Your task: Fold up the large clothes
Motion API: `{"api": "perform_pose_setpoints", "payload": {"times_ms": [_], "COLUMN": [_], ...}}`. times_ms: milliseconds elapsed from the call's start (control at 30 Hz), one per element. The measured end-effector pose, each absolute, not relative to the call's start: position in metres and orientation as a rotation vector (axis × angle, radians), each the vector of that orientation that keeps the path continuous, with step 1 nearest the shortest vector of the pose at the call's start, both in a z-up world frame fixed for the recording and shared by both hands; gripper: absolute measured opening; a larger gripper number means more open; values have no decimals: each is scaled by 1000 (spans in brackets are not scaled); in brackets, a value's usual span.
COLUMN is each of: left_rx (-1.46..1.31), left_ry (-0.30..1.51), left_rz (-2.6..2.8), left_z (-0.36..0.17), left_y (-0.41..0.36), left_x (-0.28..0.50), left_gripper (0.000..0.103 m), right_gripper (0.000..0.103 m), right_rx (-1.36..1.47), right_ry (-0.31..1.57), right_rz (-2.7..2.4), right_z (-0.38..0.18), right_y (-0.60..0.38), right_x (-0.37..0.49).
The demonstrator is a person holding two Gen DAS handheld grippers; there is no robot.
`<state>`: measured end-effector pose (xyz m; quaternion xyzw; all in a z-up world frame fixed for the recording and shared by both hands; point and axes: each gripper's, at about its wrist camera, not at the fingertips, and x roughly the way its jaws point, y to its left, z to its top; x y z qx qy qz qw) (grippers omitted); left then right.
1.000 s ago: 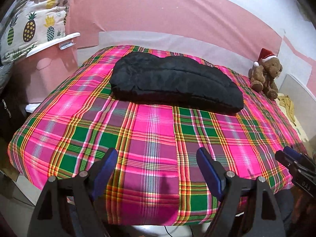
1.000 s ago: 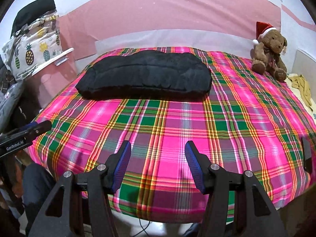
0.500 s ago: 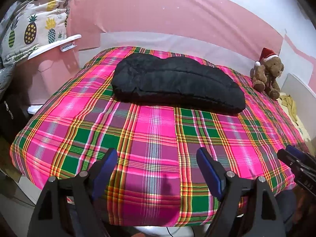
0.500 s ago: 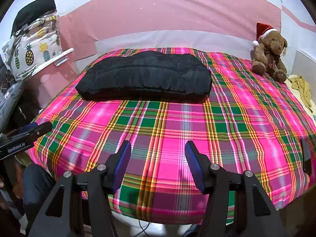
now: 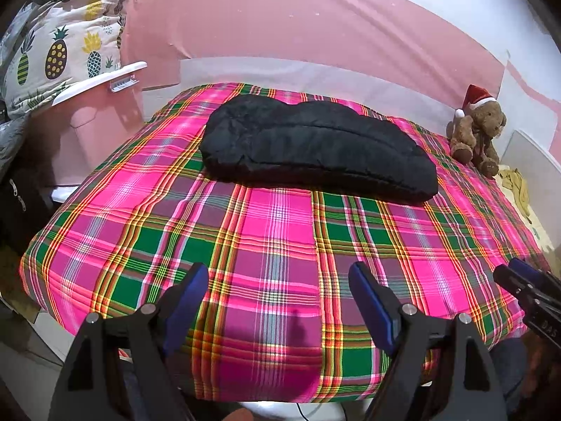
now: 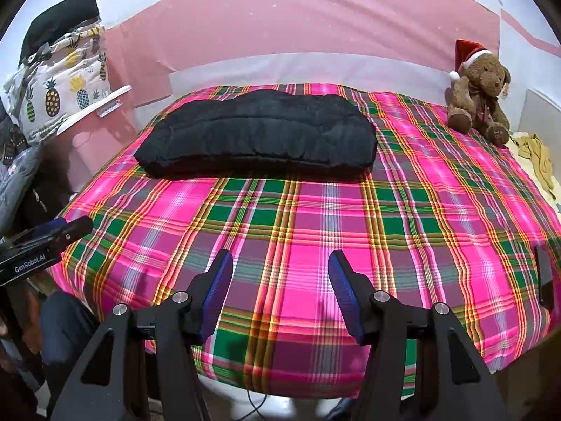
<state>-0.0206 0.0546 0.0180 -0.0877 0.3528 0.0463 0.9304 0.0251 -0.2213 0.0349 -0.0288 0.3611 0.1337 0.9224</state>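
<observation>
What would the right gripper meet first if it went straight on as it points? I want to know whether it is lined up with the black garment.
Probably the plaid bedcover, short of the black garment; the open right gripper points downward.

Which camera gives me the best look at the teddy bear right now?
The right wrist view: the teddy bear sits larger there, with its face, Santa hat and both feet clear at the bed's far corner. The left wrist view shows the same bear smaller and squeezed toward the frame's edge.

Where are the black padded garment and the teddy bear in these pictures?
black padded garment [image 6: 256,137], right wrist view, middle of its top surface.
teddy bear [image 6: 480,101], right wrist view, its chest.
</observation>
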Motion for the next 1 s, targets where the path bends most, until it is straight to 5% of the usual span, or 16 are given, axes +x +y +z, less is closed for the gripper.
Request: {"api": "perform_pose_setpoints", "payload": {"times_ms": [1000], "left_rx": [-177], "left_ry": [741], "left_rz": [107], "left_z": [18], "left_y": [45], "left_x": [-24], "left_gripper": [83], "right_gripper": [57], "right_rx": [-59], "right_ry": [748], "right_rz": [272], "right_z": [33], "right_y": [-221], "right_x": [25]}}
